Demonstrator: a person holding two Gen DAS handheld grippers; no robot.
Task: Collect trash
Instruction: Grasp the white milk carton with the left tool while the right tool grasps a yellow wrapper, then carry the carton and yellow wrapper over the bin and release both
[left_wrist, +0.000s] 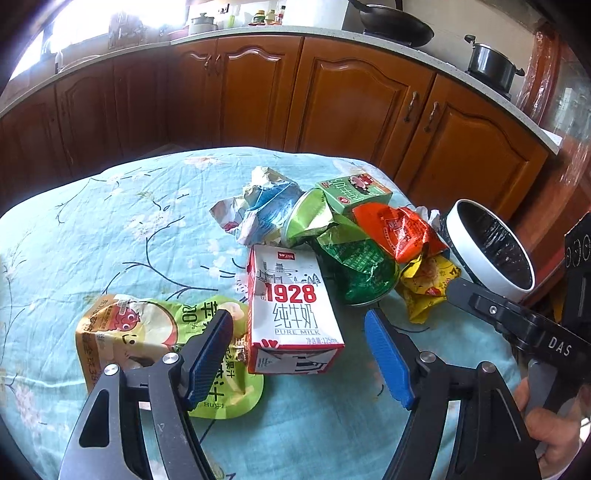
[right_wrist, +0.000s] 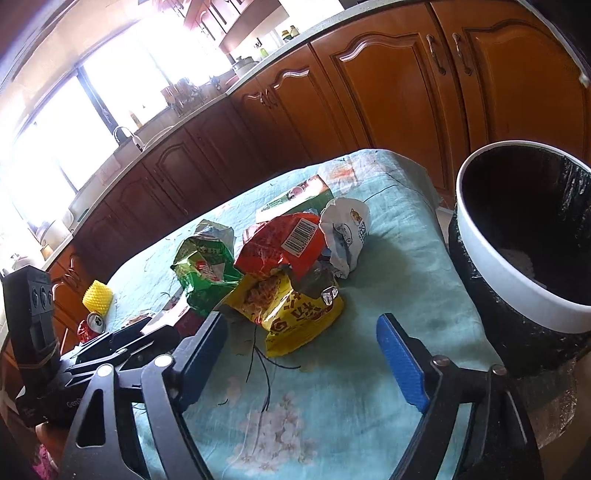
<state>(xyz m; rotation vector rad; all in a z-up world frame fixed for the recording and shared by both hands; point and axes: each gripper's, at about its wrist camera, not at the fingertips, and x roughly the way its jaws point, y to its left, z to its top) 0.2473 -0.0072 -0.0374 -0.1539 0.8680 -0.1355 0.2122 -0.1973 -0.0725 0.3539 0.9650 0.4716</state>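
The milk carton (left_wrist: 295, 314) is framed straight ahead between the wide-open, empty left gripper (left_wrist: 299, 354) — long axis pointing away — nearer than the right gripper (right_wrist: 303, 354), likewise open and empty.

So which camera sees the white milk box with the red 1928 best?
The left wrist view: the white 1928 milk carton lies whole between the open left gripper. The right wrist view doesn't clearly show it; only snack wrappers.
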